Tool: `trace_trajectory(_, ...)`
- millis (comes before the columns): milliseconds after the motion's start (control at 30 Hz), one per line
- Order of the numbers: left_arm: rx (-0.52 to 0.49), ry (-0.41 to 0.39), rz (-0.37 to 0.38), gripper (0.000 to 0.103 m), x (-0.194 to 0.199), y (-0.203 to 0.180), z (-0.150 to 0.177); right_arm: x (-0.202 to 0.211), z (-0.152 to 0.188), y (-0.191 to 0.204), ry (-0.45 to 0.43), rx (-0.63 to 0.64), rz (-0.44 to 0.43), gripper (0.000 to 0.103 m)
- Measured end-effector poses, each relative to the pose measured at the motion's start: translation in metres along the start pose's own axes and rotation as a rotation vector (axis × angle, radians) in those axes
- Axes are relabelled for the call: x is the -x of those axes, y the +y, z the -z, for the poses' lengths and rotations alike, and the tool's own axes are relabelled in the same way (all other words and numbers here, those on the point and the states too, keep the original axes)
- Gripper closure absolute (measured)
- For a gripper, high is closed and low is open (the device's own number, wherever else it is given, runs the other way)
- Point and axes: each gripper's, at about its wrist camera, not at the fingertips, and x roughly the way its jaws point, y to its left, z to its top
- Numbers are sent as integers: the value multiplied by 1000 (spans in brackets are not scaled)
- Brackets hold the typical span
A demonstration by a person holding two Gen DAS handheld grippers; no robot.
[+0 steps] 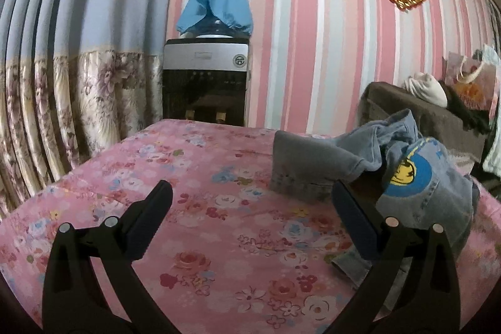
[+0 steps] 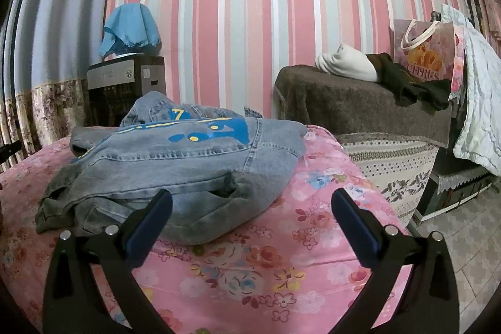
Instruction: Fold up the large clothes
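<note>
A light blue denim jacket (image 2: 188, 158) with blue and yellow print lies crumpled on the pink floral sheet (image 2: 281, 271). In the left wrist view the jacket (image 1: 407, 177) sits at the right, with one sleeve spread to the left. My left gripper (image 1: 250, 193) is open and empty above the sheet (image 1: 188, 208), its right finger close to the jacket. My right gripper (image 2: 250, 202) is open and empty, just in front of the jacket's near edge, its left finger over the fabric.
A water dispenser (image 1: 206, 77) with a blue cloth on top stands against the striped wall. A brown-covered sofa (image 2: 360, 102) with a white bundle, dark clothes and a gift bag (image 2: 426, 52) stands at the right. Floral curtains (image 1: 62, 99) hang at the left.
</note>
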Motion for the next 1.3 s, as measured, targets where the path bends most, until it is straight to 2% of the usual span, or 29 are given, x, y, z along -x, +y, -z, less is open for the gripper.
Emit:
trace_trajectory(167, -49, -5, 20, 3, 1, -10, 1, 1, -1, 0, 1, 3, -1, 2)
trace_trajectory(1300, -75, 2, 48, 3, 0, -17, 2, 2, -2, -2, -5, -4, 2, 2)
